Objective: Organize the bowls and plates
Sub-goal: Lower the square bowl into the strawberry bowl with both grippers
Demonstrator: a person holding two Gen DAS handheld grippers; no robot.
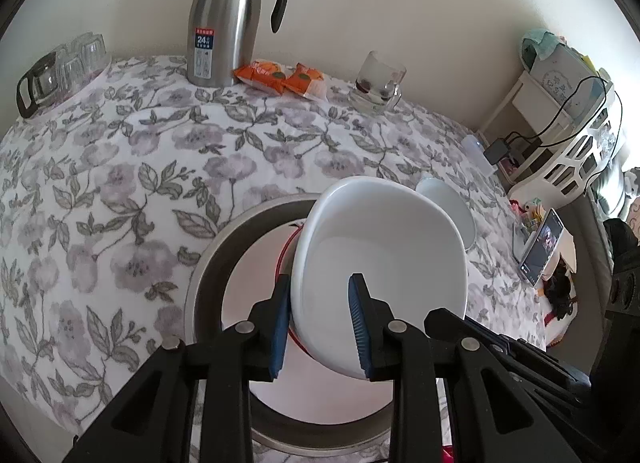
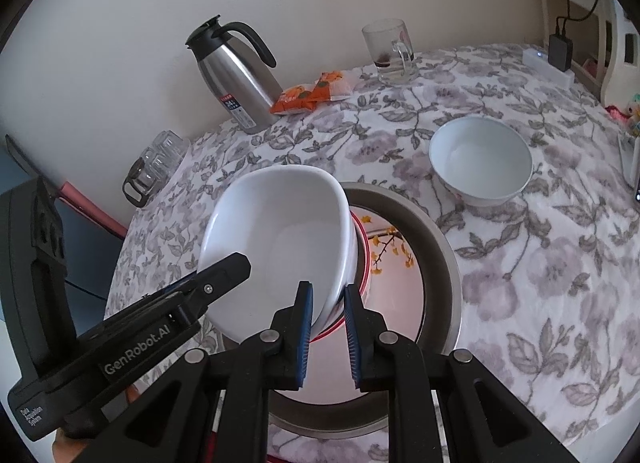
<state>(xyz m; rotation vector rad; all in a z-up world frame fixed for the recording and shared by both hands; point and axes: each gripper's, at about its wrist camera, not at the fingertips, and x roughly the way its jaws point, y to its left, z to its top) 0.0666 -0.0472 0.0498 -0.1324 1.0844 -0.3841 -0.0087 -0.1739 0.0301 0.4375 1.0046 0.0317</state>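
Holding a squarish white bowl point(image 1: 380, 259) by its near rim, the left gripper point(image 1: 320, 327) has one blue pad outside the wall and one inside, jaws clenched on it. In the left wrist view the bowl hangs tilted above a big plate with a grey rim point(image 1: 208, 259), which lies flat on the floral tablecloth point(image 1: 120, 183). A red-edged dish point(image 1: 285, 253) shows just behind and under the bowl; whether they touch I cannot tell. A second, round white bowl point(image 1: 452, 211) sits on the cloth beyond, partly hidden. A steel thermos jug point(image 1: 224, 27), orange snack packets point(image 1: 280, 77) and a glass mug point(image 1: 378, 81) stand near the wall.

In the right wrist view the right gripper point(image 2: 326, 333) is clamped on the opposite edge of the same squarish bowl point(image 2: 276, 239), pads either side of the wall, so both tools share it. The left tool point(image 2: 160, 303) comes in from the left. The bowl's mouth tips up and toward this camera, its long axis running from near to far. The plate's rim point(image 2: 440, 247) lies just right of it, and the round bowl point(image 2: 480, 161) stands apart on the cloth.

Progress, as I judge it: partway. Plate and red-edged dish look stacked, the squarish bowl is not yet set down, and the round bowl is untouched.
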